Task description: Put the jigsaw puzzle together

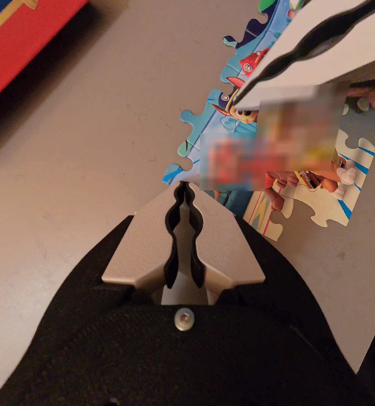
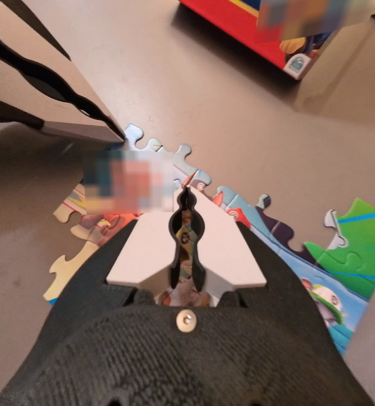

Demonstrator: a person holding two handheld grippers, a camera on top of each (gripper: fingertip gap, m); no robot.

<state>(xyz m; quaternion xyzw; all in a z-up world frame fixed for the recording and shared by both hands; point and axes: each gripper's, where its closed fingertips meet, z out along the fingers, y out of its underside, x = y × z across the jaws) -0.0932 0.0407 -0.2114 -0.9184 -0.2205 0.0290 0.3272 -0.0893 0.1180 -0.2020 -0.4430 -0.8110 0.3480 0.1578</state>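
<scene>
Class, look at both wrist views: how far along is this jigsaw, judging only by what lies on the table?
Done: a block of cartoon jigsaw pieces lies interlocked on the grey table.
In hand: nothing; the left gripper is closed, with its tips at the puzzle's corner, and the right gripper is closed over the picture.
Left: the outer edge shows open tabs and notches. The red box stands apart.

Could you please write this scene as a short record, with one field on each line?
surface: grey table
main object: partly assembled cartoon jigsaw puzzle, flat on the table
box: red puzzle box, apart from the puzzle
left gripper: shut, tips at the corner of a blue edge piece
right gripper: shut, tips over the puzzle's middle
held objects: none visible
</scene>
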